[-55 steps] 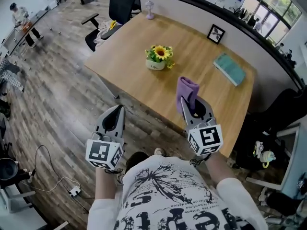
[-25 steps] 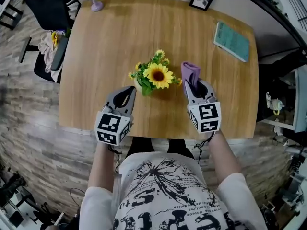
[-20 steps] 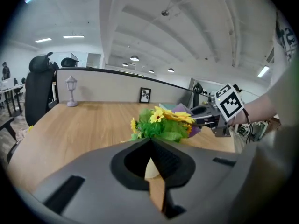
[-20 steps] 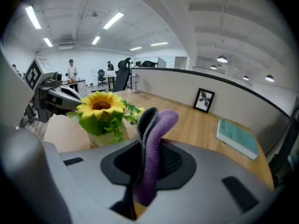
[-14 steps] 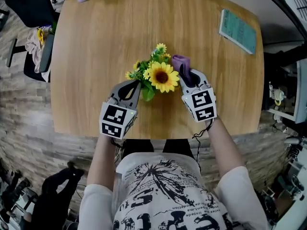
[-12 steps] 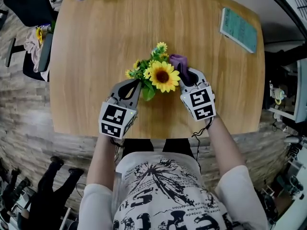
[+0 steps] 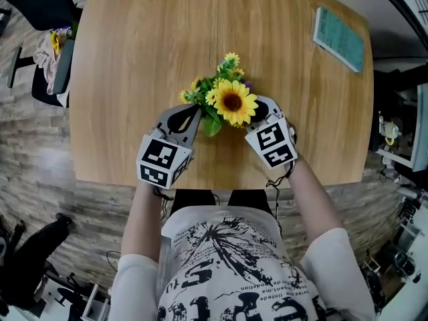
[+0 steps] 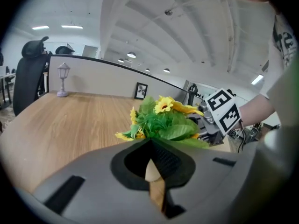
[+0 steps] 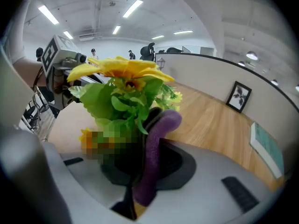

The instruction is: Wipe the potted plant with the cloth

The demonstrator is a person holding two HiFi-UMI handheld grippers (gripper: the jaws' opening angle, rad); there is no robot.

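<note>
Wooden table — potted plant, teal book — plank floor around.

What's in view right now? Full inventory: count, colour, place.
table: 1, light wood, middle of the head view
potted sunflower plant: 1, yellow and green, near the table's front edge
cloth: 1, purple, in the right gripper's jaws, beside the leaves
book: 1, teal, table's far right
picture frame: 1, black, table's far edge
lamp ornament: 1, lilac, table's far left corner
office chair: 1, black, left of the table
shirt: 1, white with black print, on the person
left gripper: 1, grey, shut and empty, at the plant's left
right gripper: 1, grey, shut on the cloth, at the plant's right
</note>
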